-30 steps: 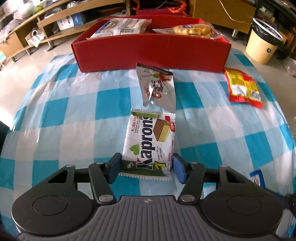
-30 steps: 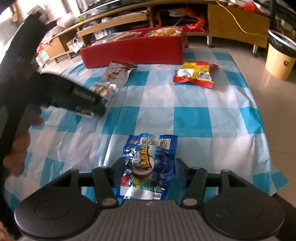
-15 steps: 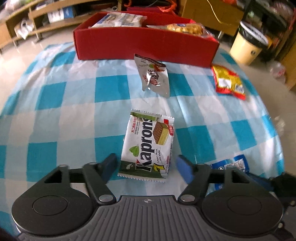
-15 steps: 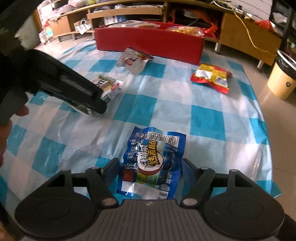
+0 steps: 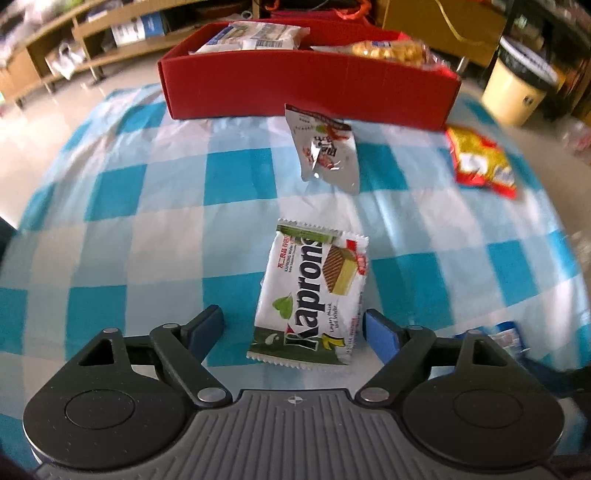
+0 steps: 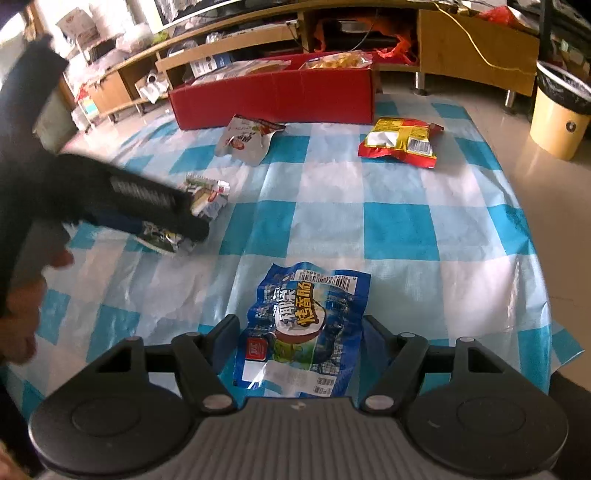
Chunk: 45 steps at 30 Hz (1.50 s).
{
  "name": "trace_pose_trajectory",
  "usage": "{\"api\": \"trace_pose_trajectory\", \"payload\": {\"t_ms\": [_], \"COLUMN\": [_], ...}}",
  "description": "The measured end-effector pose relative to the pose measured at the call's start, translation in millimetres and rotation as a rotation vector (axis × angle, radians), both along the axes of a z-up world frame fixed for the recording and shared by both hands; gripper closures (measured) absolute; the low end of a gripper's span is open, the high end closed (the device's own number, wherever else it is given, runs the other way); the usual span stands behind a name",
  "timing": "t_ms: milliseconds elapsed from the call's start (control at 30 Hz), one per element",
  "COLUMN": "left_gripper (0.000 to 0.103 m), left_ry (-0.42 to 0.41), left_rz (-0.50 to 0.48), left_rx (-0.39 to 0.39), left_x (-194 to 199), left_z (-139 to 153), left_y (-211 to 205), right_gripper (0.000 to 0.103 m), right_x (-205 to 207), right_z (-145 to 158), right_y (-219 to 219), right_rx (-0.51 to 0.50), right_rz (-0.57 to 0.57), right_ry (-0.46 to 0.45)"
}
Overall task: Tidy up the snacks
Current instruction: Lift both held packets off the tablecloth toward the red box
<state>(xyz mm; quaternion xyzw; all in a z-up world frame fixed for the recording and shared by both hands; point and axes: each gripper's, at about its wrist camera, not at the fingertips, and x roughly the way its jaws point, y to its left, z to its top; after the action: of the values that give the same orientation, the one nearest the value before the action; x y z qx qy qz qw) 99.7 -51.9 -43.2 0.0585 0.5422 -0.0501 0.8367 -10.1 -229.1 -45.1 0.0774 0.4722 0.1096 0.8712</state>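
1. The left gripper (image 5: 293, 326) is black plastic with blue pads. Its jaws are opening, and the pads do not touch the wafer pack (image 5: 312, 295) that lies between them.
2. The wafer pack is a flat white and green packet with zigzag ends. It lies flat on the cloth (image 5: 147, 221).
3. The right gripper (image 6: 297, 332) is the same shape. Its jaws stand apart, one on each side of the blue pack (image 6: 304, 328). The blue pack is shiny and wrinkly. I cannot tell if the pads touch it.
4. The cloth is thin and smooth, with blue and white squares. It has soft creases.
5. Farther off lies a silver pouch (image 5: 325, 149). It is crinkly foil with red print, and it lies just in front of the box (image 5: 310, 88).
6. Off to the right lies a red and yellow bag (image 5: 482, 162), puffy and shiny, well apart from the silver pouch.
7. The box is red card, long and low, with straight walls. It sits at the far edge of the cloth.
8. Inside the box are a white bag (image 5: 255, 35) on the left and a clear bag (image 5: 388, 50) of yellow snacks on the right.
9. Past the table stands a round cream bin (image 5: 517, 88) with a dark liner.
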Motion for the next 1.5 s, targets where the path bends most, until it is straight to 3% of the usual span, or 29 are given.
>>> {"api": "trace_pose_trajectory", "payload": {"t_ms": [33,133,433,600,900,1500], "left_gripper": [0.018,0.038,0.039,0.039,0.039,0.038], "left_ry": [-0.005,-0.014,0.021,-0.003,-0.04,-0.143], "left_rz": [0.004,0.012,0.05,0.004,-0.053,-0.047], "left_rx": [0.014,0.008,0.02,0.037,-0.007,-0.083], "left_x": [0,1,-14,-22,-20,8], "left_z": [-1,4,11,15,22,60], "left_y": [-2,-1,14,10,2,15], "right_gripper": [0.036,0.036,0.036,0.036,0.036,0.036], "right_x": [0,-1,0,2,14,48], "right_z": [0,1,14,15,29,87], "right_y": [-1,-6,-9,-11,-8,8], "right_rx": [0.01,0.035,0.064,0.073,0.07,-0.003], "right_rz": [-0.004,-0.014,-0.016,-0.029,-0.046,-0.046], "right_ry": [-0.001,-0.001,-0.053,-0.056,-0.069,-0.178]}}
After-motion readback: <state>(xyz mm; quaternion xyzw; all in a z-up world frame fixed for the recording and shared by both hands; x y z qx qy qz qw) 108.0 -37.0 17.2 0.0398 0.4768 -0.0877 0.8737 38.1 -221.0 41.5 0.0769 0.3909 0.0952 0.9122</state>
